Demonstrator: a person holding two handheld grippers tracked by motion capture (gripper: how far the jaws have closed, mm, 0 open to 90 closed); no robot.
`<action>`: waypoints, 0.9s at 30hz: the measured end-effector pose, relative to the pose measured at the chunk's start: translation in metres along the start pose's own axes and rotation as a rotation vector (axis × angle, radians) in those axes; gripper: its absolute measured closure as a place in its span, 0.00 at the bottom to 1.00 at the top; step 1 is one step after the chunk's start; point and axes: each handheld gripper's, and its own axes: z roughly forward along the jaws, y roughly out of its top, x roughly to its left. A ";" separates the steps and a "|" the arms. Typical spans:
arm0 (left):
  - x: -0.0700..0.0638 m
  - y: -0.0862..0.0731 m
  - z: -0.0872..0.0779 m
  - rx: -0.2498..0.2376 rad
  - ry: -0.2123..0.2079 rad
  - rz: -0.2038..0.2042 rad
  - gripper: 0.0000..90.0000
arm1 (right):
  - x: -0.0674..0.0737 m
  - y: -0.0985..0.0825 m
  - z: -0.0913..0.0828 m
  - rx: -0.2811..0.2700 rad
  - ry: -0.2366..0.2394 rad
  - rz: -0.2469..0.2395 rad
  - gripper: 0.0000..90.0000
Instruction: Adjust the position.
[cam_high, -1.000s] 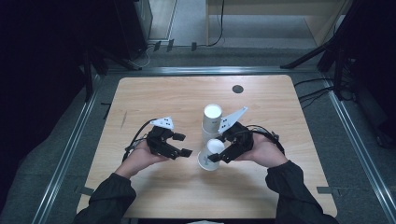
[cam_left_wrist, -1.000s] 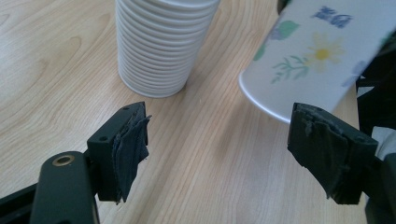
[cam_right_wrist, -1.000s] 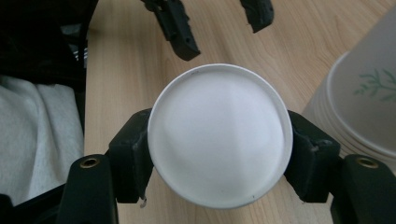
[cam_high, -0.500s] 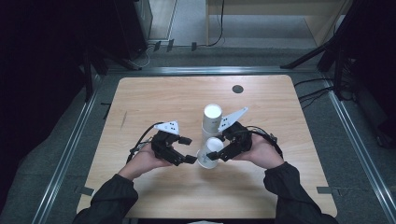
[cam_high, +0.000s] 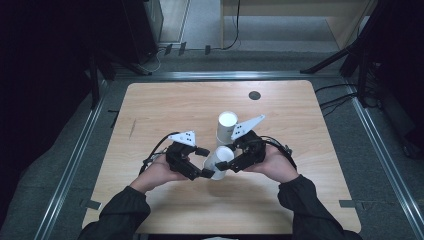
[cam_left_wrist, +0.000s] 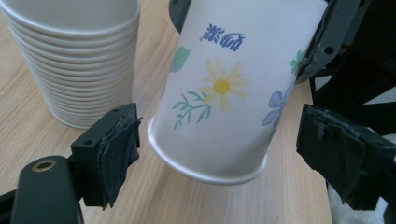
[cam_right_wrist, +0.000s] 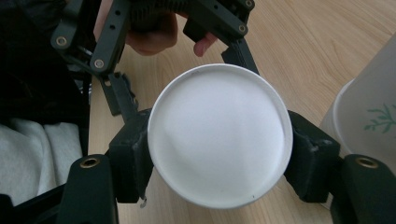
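We see a single paper cup (cam_high: 220, 159) held tilted above the wooden desk (cam_high: 165, 110), near its middle and toward the near edge. The right gripper (cam_high: 229, 165) is clamped on it, one pad (cam_right_wrist: 314, 161) pressed to each side of the cup just below its rim. The left gripper (cam_high: 205, 162) has its jaws spread wide on either side of the cup's base, neither pad (cam_left_wrist: 116, 151) touching it. Flowers are printed on the cup's wall. Just beyond it stands a stack of cups (cam_high: 226, 126), upright on the desk.
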 end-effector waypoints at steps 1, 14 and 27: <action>0.000 0.000 0.002 0.003 -0.004 0.003 0.15 | 0.000 0.000 0.000 -0.003 0.002 0.003 0.38; -0.003 0.001 0.014 0.040 -0.041 0.045 0.16 | -0.001 -0.004 0.005 -0.020 0.060 0.030 0.38; -0.004 0.001 0.012 0.019 -0.042 0.088 0.29 | 0.000 -0.002 0.006 -0.029 0.082 0.035 0.38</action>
